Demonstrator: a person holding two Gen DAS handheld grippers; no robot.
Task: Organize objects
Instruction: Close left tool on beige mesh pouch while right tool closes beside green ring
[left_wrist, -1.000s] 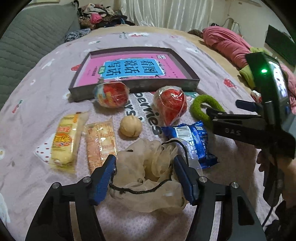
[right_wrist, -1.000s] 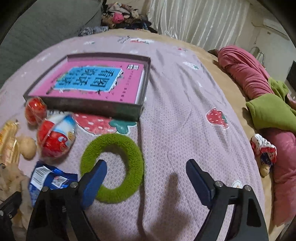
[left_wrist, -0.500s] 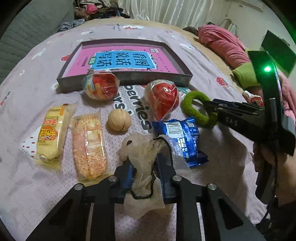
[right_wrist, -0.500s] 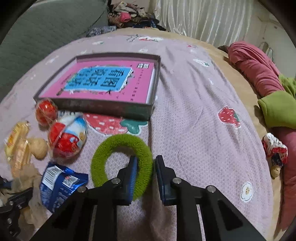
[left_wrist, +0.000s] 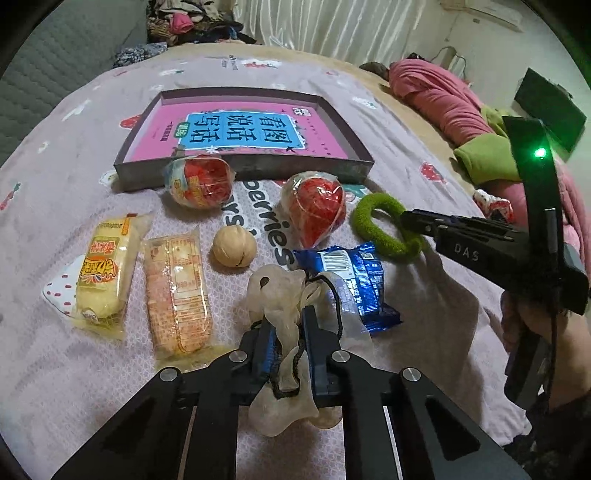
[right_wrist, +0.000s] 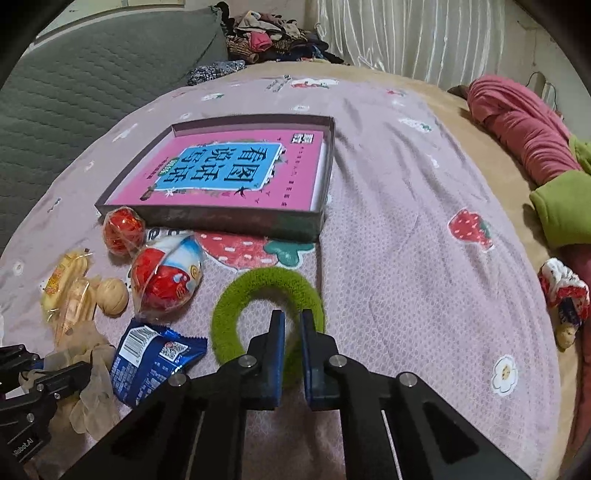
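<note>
Left gripper (left_wrist: 287, 341) is pinching the beige mesh pouch (left_wrist: 280, 295) beside the blue snack packet (left_wrist: 347, 280), right gripper (right_wrist: 291, 332) is clamping the near rim of the green fuzzy ring (right_wrist: 266, 284) on the bedspread (right_wrist: 406, 221), open box (right_wrist: 236, 218) with the pink book (right_wrist: 229, 173) sitting farther back.

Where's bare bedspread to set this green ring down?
Right of the box and green ring, toward the pink blanket, the bedspread lies bare. Crowded left: red eggs, walnut, blue packet.
</note>
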